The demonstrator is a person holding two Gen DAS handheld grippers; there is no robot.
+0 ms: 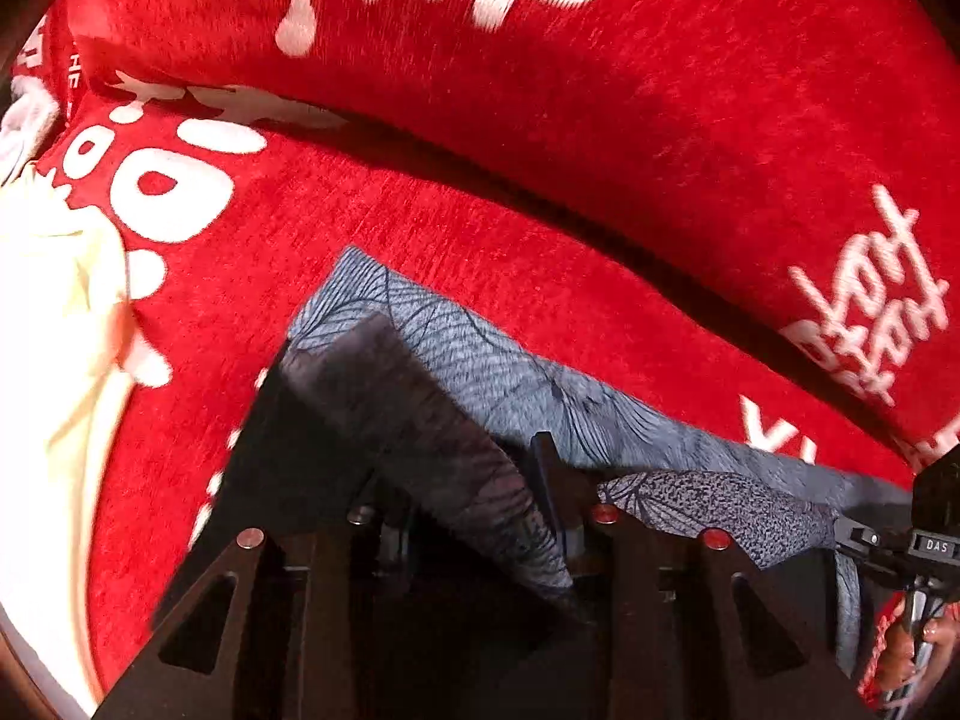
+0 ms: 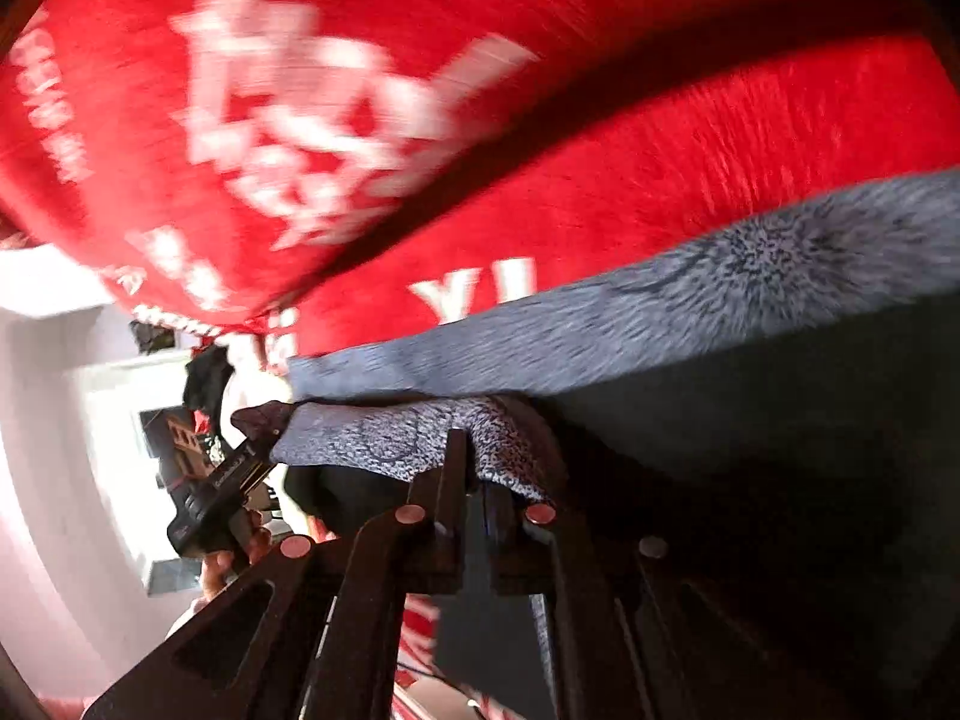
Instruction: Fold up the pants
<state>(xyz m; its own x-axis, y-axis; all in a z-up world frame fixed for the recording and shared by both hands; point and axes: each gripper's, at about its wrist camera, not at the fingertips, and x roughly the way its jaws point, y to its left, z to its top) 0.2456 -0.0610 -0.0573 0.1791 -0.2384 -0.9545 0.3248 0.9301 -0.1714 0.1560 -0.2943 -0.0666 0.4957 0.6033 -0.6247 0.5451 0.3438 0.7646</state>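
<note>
Grey-blue leaf-print pants [image 1: 498, 372] lie on a red sofa seat. My left gripper [image 1: 480, 480] is shut on a lifted fold of the pants, which drapes over its fingers and hides the tips. In the right wrist view the pants [image 2: 690, 306] stretch across the seat edge. My right gripper [image 2: 474, 468] is shut on a bunched edge of the pants [image 2: 420, 438]. The right gripper also shows at the right edge of the left wrist view [image 1: 924, 546], and the left gripper at the left of the right wrist view [image 2: 240, 474].
The red sofa seat [image 1: 420, 228] and back cushion [image 1: 660, 90] carry white lettering. A cream cloth [image 1: 54, 330] lies on the seat at the left. A white wall and dark items [image 2: 174, 438] stand beyond the sofa's end.
</note>
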